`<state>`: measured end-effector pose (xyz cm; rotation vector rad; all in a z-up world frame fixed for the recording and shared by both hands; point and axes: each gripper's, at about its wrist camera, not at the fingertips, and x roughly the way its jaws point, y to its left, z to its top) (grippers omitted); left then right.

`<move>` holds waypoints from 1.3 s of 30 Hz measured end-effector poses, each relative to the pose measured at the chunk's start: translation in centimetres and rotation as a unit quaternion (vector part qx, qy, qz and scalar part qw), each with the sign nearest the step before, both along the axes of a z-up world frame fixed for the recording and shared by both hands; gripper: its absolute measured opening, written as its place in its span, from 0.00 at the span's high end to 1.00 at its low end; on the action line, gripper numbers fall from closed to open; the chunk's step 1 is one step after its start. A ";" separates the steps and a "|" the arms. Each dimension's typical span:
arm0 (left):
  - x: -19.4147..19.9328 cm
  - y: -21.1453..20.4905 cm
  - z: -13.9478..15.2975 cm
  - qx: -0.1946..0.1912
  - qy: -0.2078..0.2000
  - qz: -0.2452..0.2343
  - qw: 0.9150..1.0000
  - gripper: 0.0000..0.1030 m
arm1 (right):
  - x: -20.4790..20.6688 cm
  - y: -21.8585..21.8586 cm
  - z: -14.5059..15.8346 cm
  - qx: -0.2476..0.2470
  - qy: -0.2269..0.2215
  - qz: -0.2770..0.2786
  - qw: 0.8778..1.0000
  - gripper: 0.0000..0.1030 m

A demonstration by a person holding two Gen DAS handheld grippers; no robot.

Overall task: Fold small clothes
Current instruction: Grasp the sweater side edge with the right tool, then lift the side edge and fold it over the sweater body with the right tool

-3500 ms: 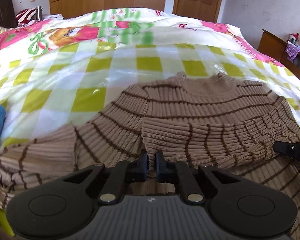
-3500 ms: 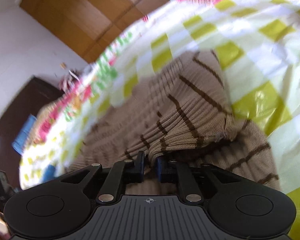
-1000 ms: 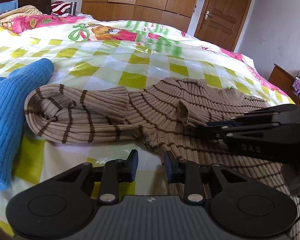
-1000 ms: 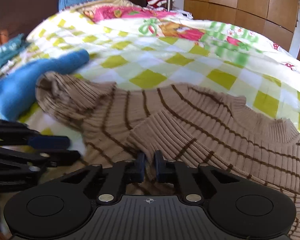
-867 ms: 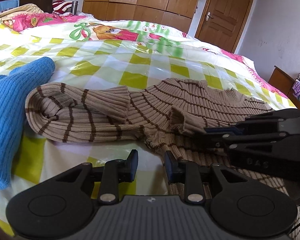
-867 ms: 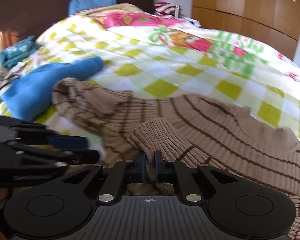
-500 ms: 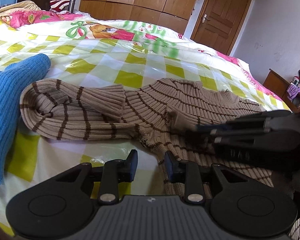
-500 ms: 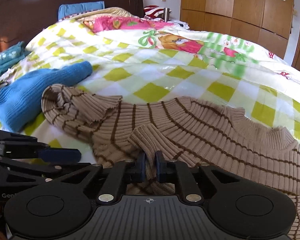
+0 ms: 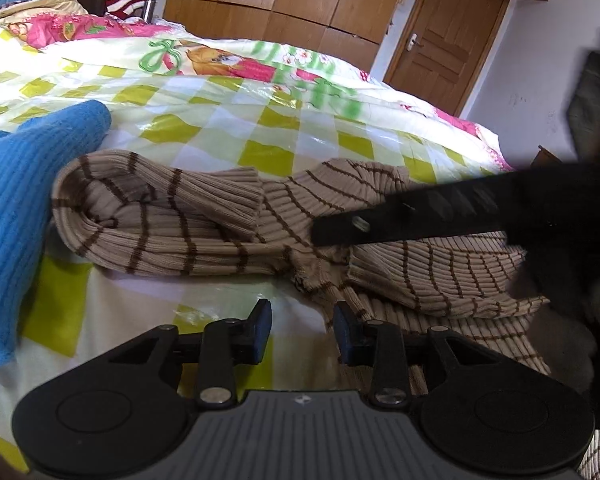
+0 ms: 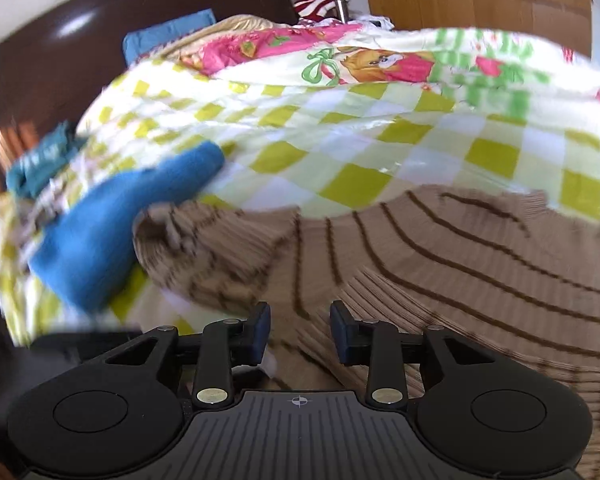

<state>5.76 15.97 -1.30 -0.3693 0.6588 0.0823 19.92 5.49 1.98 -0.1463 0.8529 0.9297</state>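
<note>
Currently both tongs, left (image 9: 300, 330) and right (image 10: 298, 330), are opening and empty over the sweater (image 9: 400, 248) lying just ahead; sleeve folding is underway, so regripping a sleeve probably follows.

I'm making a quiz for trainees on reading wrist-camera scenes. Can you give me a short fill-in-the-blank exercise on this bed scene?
1. The striped sweater is tan with thin ____ stripes.
2. Beside the sweater's folded sleeve lies a knitted garment coloured ____.
3. The bedcover under the sweater has a yellow-green and white ____ pattern.
4. The right gripper has nothing pinched between its pads; its jaws are ____.

Missing words: brown; blue; checked; opening
</note>
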 end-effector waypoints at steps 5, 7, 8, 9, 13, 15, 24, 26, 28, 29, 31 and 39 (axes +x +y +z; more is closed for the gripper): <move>-0.5 0.6 0.1 -0.002 -0.010 0.005 1.000 0.54 | 3.7 3.1 -1.5 0.022 0.102 -0.039 0.994 0.68; -0.6 0.8 0.1 -0.007 -0.014 0.004 1.000 0.53 | 5.0 3.9 -2.3 0.037 0.138 -0.054 0.988 0.66; -0.5 0.9 0.1 -0.009 -0.016 0.003 1.000 0.53 | 5.5 4.1 -2.6 0.046 0.157 -0.061 0.985 0.64; -0.5 1.0 0.1 -0.013 -0.016 0.002 1.000 0.53 | 6.0 4.3 -2.9 0.057 0.177 -0.066 0.980 0.59; -0.4 1.5 -0.1 -0.024 -0.017 -0.003 1.000 0.53 | 6.8 5.3 -3.5 0.083 0.216 -0.068 0.970 0.51; -0.5 1.6 -0.1 -0.027 -0.020 -0.004 0.999 0.53 | 6.9 5.7 -3.8 0.089 0.224 -0.071 0.968 0.51; -1.3 2.0 -0.3 -0.032 -0.026 0.007 0.999 0.53 | 6.9 6.8 -3.6 0.087 0.232 -0.083 0.965 0.53; -1.4 2.1 -0.3 -0.030 -0.026 0.008 0.999 0.53 | 6.7 6.3 -3.4 0.087 0.237 -0.086 0.964 0.52; -1.4 2.1 -0.4 -0.031 -0.023 0.007 0.999 0.53 | 6.3 5.8 -3.4 0.085 0.239 -0.087 0.963 0.52; -1.3 2.1 -0.4 -0.030 -0.022 0.007 0.999 0.53 | 6.1 5.6 -3.6 0.087 0.247 -0.083 0.962 0.52; -1.1 2.0 -0.3 -0.026 -0.018 0.006 0.999 0.53 | 6.1 5.6 -4.4 0.086 0.257 -0.078 0.959 0.52; -0.8 1.5 -0.3 -0.014 -0.017 0.008 1.000 0.53 | 6.8 6.2 -4.9 0.096 0.251 -0.095 0.959 0.96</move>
